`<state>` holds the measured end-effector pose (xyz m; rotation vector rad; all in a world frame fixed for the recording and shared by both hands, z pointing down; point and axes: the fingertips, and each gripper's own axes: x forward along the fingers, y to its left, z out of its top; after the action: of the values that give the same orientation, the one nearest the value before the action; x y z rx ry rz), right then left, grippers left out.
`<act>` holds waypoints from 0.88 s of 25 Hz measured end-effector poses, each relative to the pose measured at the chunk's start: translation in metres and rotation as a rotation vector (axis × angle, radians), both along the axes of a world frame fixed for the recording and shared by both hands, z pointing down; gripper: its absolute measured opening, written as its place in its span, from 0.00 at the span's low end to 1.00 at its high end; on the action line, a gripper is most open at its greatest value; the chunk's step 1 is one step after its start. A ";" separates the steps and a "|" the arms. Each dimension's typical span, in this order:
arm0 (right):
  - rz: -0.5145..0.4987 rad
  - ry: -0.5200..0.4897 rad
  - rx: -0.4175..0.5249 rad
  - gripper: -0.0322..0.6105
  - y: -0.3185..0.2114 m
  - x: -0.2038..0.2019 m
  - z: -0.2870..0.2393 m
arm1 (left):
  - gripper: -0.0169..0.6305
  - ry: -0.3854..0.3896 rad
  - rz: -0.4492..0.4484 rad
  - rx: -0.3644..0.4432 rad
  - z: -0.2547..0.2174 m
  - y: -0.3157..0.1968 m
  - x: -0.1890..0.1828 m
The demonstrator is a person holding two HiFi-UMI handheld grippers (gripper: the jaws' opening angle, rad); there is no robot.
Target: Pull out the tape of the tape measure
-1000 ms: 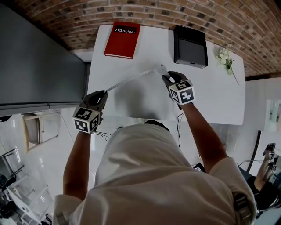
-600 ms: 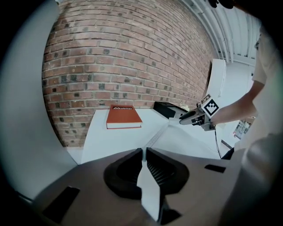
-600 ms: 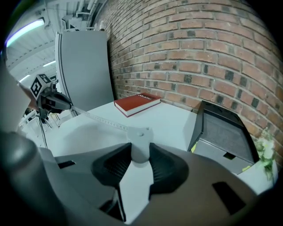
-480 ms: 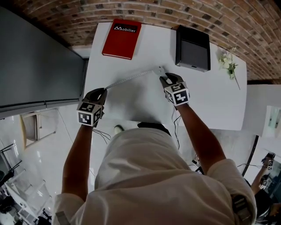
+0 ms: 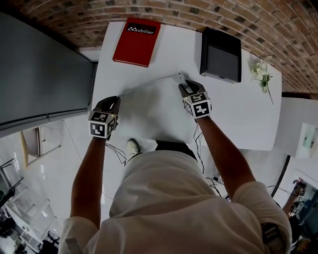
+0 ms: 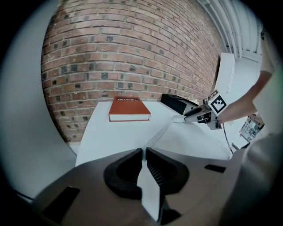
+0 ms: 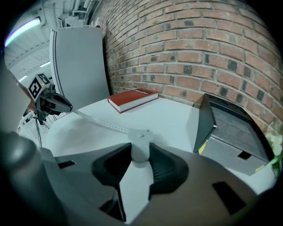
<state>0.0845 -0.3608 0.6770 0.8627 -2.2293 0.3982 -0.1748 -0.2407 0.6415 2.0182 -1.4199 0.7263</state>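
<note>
A brick wall (image 5: 198, 10) runs along the far side of the scene. At the left stands a tall grey partition (image 5: 39, 74), close to the left edge of the table. The white table (image 5: 238, 114) is pushed against the wall.

The person (image 5: 174, 198) wears a light shirt, stands at the near edge of the table and stretches both bare forearms over it.

A black box (image 5: 221, 54) with a grey top face stands at the far edge of the table, to the right of the middle. A red book (image 5: 136, 42) with white print on the cover lies flat at the far left part, well apart from the box.

The left gripper (image 5: 115, 100) is over the near left edge of the table. Its jaws are pressed together on the end of the tape, and a flat white strip of it shows between the pads in the left gripper view.

The right gripper (image 5: 184, 87) is near the middle of the table, in front of the box. Its jaws are partly closed and they clamp the white body of the tape measure (image 7: 140, 148) from both sides.

A small bunch of pale flowers (image 5: 261, 74) lies at the right part of the table, just beside the box.

The tape (image 5: 144, 88) is pulled out. It runs as a thin straight line from the tape measure to the left gripper, across the near left part of the table. I cannot tell if the tape touches the table top.
</note>
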 end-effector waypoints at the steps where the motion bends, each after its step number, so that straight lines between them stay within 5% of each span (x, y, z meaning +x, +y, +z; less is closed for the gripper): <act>1: -0.002 0.002 -0.001 0.26 -0.001 0.000 0.002 | 0.07 -0.001 -0.004 -0.001 0.002 -0.002 -0.001; 22: -0.006 0.001 0.010 0.26 0.002 -0.002 0.025 | 0.09 -0.047 -0.016 -0.026 0.039 -0.016 -0.015</act>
<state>0.0826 -0.3587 0.7018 0.8614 -2.2346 0.3840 -0.1902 -0.2565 0.6801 1.9793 -1.4441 0.7865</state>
